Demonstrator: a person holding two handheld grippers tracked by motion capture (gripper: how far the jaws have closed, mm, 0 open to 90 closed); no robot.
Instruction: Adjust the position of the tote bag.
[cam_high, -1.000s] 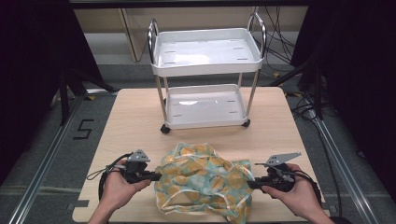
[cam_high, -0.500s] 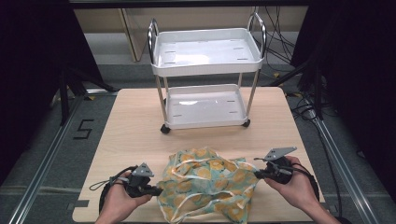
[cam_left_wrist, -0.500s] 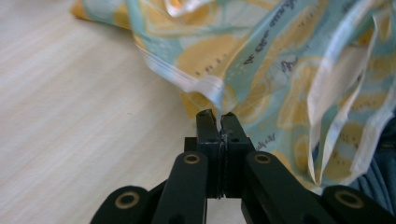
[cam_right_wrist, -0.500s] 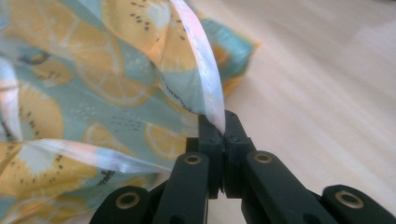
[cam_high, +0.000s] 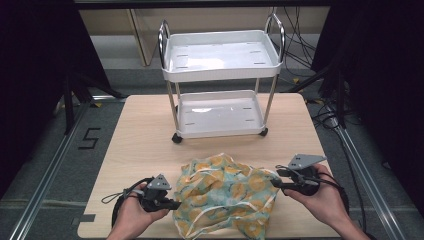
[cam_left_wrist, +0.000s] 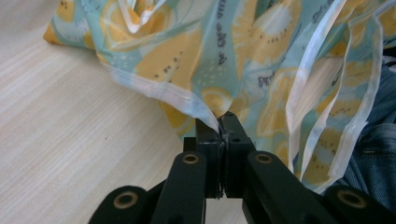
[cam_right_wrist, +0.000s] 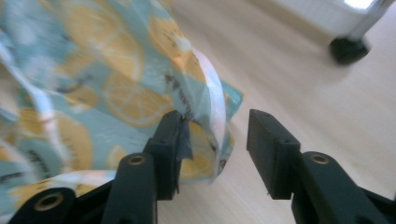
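Clamped on a white-trimmed hem, the left gripper (cam_left_wrist: 219, 135) pins the near left edge of the crumpled teal cloth printed with yellow lemon slices (cam_high: 225, 192). At the near right, the right gripper (cam_right_wrist: 215, 135) has just been opening; a fold of cloth sits between its parted jaws, unpressed. Judging by this, one corner is being let go, and a fresh hold should follow. Beyond, on the pale wooden table (cam_high: 145, 135), stands a white two-shelf trolley (cam_high: 220, 65); grey floor lies around.
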